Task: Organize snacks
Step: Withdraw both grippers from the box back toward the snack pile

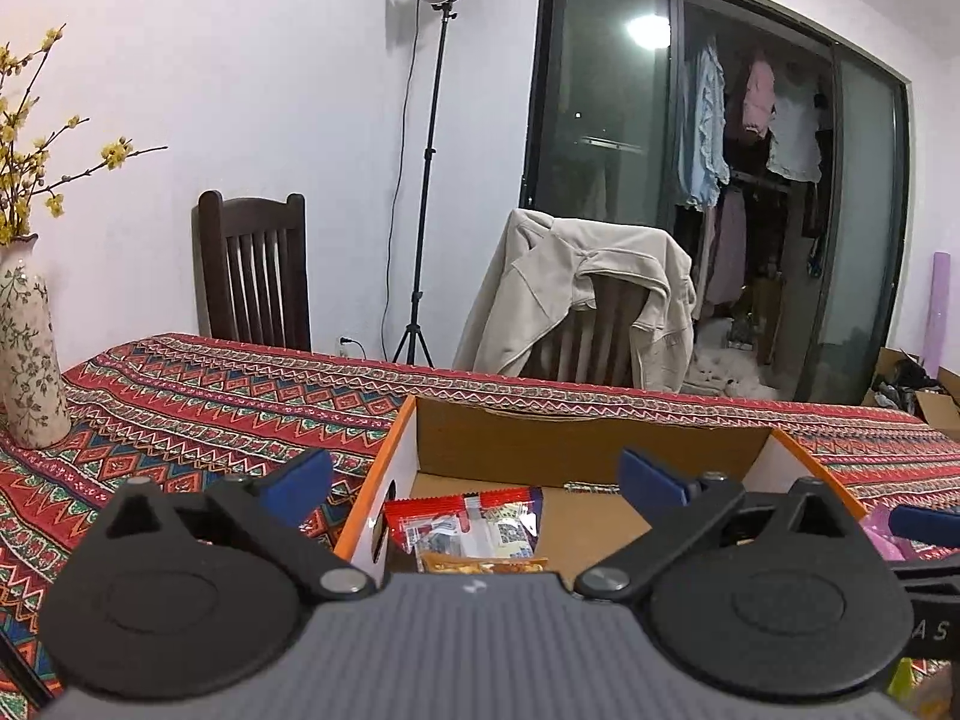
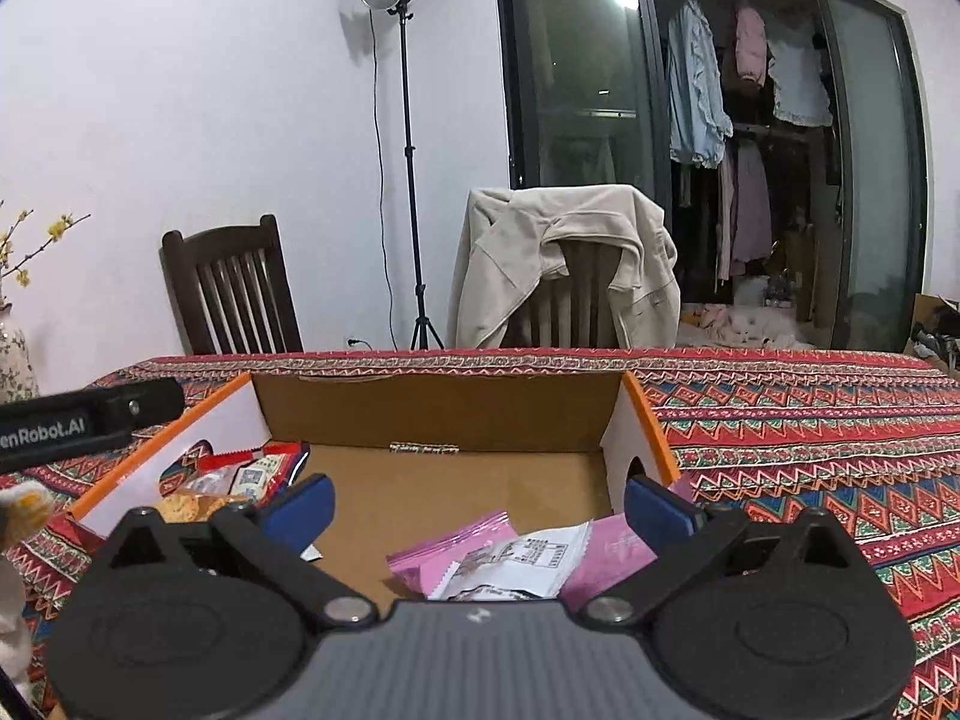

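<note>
1. While both my grippers hang over the cardboard box, I judge the step in hand to be a drop-off: my left gripper stands as wide as it goes with nothing between its blue pads, and my right gripper is just as wide and just as empty.
2. Inside the box, at its left wall, lie the red-edged snack packets with an orange packet at their near side; the pink packets and a white printed wrapper lie toward the box's right wall, close under my right gripper.
3. Nothing is held, so the next move, as I judge it, calls for lifting clear of the box walls and going for whatever snacks are left outside it, or nudging these two piles tidy.
4. Hard to tell: my own housings hide the near wall of the box and the lower part of both piles, so I cannot count the packets.
5. Whether any snacks lie on the patterned tablecloth beside the box, I cannot say; something pink shows just past the box's right wall in the left view, cut off by my right gripper.
6. Print on the wrappers is too small to read.
</note>
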The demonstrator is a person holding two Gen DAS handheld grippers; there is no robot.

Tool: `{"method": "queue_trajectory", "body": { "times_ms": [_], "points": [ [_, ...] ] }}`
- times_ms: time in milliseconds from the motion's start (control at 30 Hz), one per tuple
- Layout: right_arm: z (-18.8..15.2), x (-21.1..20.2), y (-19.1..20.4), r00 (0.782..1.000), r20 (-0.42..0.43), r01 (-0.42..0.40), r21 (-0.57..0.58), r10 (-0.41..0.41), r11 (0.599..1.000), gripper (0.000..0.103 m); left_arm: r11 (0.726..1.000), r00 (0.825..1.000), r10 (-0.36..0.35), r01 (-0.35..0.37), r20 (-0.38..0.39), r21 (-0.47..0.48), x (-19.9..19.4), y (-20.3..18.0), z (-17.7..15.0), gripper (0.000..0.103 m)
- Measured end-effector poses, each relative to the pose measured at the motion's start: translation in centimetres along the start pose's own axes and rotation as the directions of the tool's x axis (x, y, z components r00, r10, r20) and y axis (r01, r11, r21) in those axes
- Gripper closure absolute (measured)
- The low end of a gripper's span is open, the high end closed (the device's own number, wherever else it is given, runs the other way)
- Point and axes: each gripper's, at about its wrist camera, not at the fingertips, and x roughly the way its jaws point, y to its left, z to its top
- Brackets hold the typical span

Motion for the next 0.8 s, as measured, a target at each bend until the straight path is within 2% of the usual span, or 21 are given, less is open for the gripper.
{"method": "queue_trajectory", "body": {
  "times_ms": [300, 433, 600, 800],
  "points": [
    [1.5, -3.7, 0.6, 0.998, 0.067, -0.002, -0.011, 0.003, 1.000, 0.000, 1.000, 1.000, 0.004, -0.004, 0.017, 0.008, -4.2, -0.4, 2.0, 0.000],
    [1.8, -5.5, 0.9, 0.998, 0.059, -0.007, -0.018, 0.008, 1.000, 0.000, 1.000, 1.000, -0.011, 0.011, 0.010, 0.017, -6.3, 0.0, 2.3, 0.000],
    [1.2, -8.3, 1.2, 0.998, 0.054, -0.021, -0.037, 0.023, 0.999, 0.000, 0.999, 0.999, -0.016, 0.017, -0.031, 0.031, -8.1, 0.9, 1.4, 0.000],
    [-1.9, -11.3, 2.0, 0.999, 0.019, -0.031, -0.112, 0.034, 0.993, 0.000, 0.998, 0.993, -0.024, 0.030, -0.115, 0.050, -9.6, 2.0, -0.8, 0.000]
  ]
}}
